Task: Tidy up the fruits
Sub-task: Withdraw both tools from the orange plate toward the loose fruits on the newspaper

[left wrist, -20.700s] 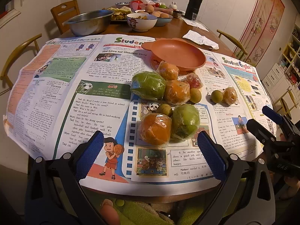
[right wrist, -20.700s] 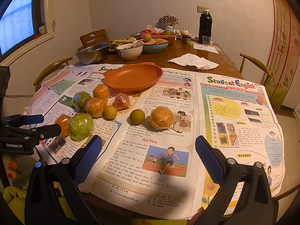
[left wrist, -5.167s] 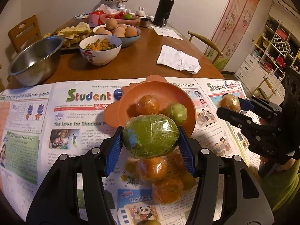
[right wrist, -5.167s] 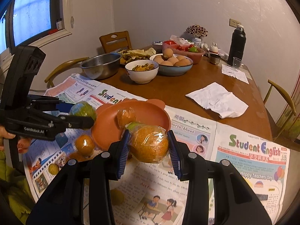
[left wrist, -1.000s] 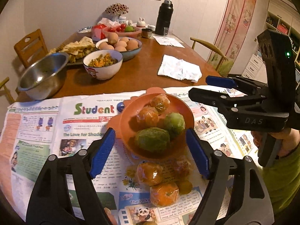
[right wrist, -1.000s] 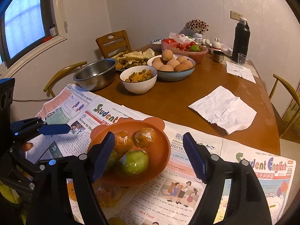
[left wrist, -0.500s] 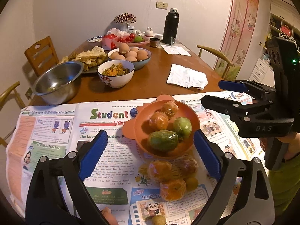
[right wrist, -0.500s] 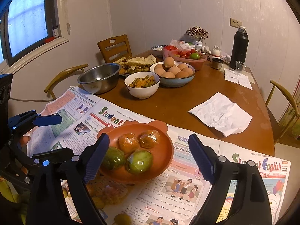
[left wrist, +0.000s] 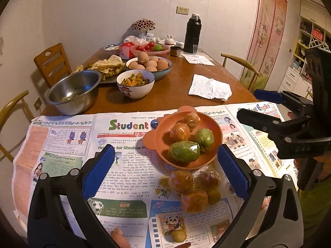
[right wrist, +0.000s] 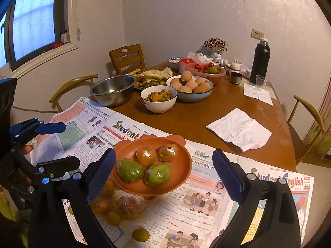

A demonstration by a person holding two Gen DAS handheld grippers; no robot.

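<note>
Both grippers have drawn back from the orange plate (left wrist: 215,133) since the previous frames, and the large green fruit (left wrist: 183,152) once pinched by the left gripper (left wrist: 165,171) now lies on that plate. The left gripper hovers with its blue pads spread wide and empty, just on the near side of the plate; the right gripper (right wrist: 163,173) is likewise spread and empty, its pads flanking the plate in its own view. The plate holds four wrapped fruits: the large green fruit at its near edge, long axis running left to right; a rounder green fruit (left wrist: 204,138) touching it on the right; and two wrapped oranges (left wrist: 179,131) toward the far rim. Several wrapped oranges and small greenish fruits (left wrist: 187,188) lie clustered on the newspaper (left wrist: 68,144) just nearer than the plate, one small fruit (left wrist: 179,235) lying farther still.
</note>
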